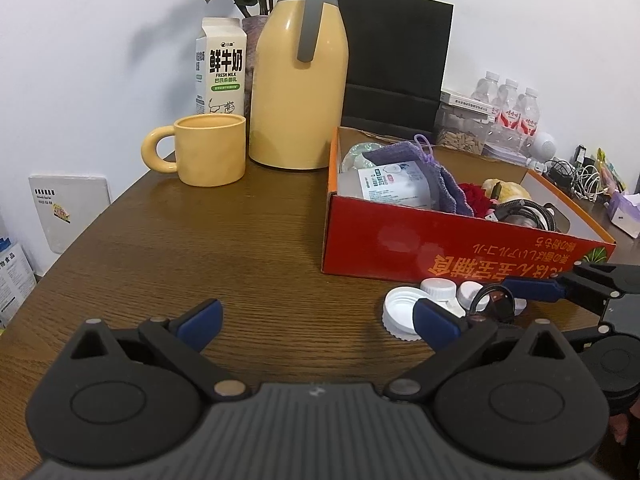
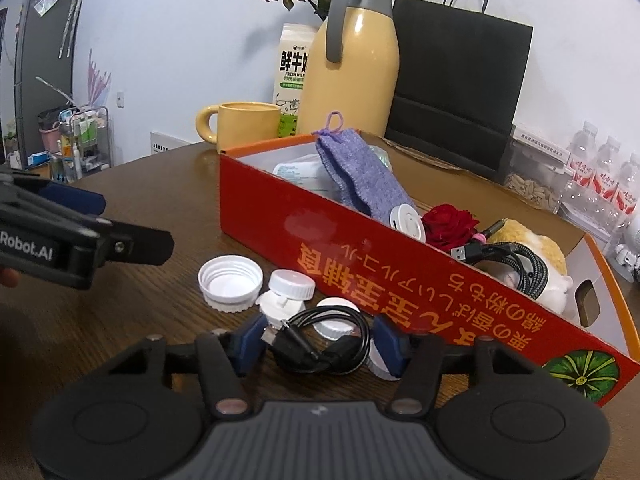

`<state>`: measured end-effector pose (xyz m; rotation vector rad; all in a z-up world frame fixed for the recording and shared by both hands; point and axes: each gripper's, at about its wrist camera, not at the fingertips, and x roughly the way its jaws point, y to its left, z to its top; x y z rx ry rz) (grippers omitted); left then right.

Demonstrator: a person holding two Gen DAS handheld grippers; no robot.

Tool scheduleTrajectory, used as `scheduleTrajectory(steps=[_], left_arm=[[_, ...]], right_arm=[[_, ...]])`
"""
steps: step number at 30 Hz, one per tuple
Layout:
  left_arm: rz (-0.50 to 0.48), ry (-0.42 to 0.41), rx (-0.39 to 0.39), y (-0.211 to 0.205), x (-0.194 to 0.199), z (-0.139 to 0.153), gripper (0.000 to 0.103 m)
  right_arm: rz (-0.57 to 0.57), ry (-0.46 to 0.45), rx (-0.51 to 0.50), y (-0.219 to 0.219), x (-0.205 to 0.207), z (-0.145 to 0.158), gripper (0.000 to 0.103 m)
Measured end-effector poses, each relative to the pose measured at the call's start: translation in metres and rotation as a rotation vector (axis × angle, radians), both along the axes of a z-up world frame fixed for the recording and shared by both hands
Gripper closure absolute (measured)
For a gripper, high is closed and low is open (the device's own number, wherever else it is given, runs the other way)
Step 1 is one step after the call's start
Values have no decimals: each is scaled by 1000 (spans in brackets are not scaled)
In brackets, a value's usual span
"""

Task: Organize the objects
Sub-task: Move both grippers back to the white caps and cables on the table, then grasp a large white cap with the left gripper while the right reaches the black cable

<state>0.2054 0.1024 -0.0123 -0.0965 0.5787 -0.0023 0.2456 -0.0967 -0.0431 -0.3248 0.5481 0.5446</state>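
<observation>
A red cardboard box [image 1: 404, 240] [image 2: 320, 236] stands on the brown table and holds a purple knit pouch [image 2: 360, 184], a red rose [image 2: 450, 222], a braided cable and a plush toy. In front of it lie several white caps [image 2: 230, 278] [image 1: 400, 310] and a coiled black cable [image 2: 320, 340] [image 1: 494, 304]. My right gripper [image 2: 320, 340] is open, its blue pads on either side of the black cable, not closed on it. My left gripper [image 1: 316, 320] is open and empty over bare table, left of the caps.
A yellow mug [image 1: 208, 150], a yellow thermos jug [image 1: 300, 76] and a milk carton [image 1: 220, 68] stand at the back left. A black paper bag [image 1: 396, 56] stands behind the box. Water bottles [image 1: 516, 108] are at the far right.
</observation>
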Motion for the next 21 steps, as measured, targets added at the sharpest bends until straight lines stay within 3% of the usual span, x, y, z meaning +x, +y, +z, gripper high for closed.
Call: scheduleTrajectory(steps=[21], left_arm=[[-63, 76, 53, -30, 22, -14, 0]], right_arm=[[-43, -83, 80, -34, -16, 11, 46]])
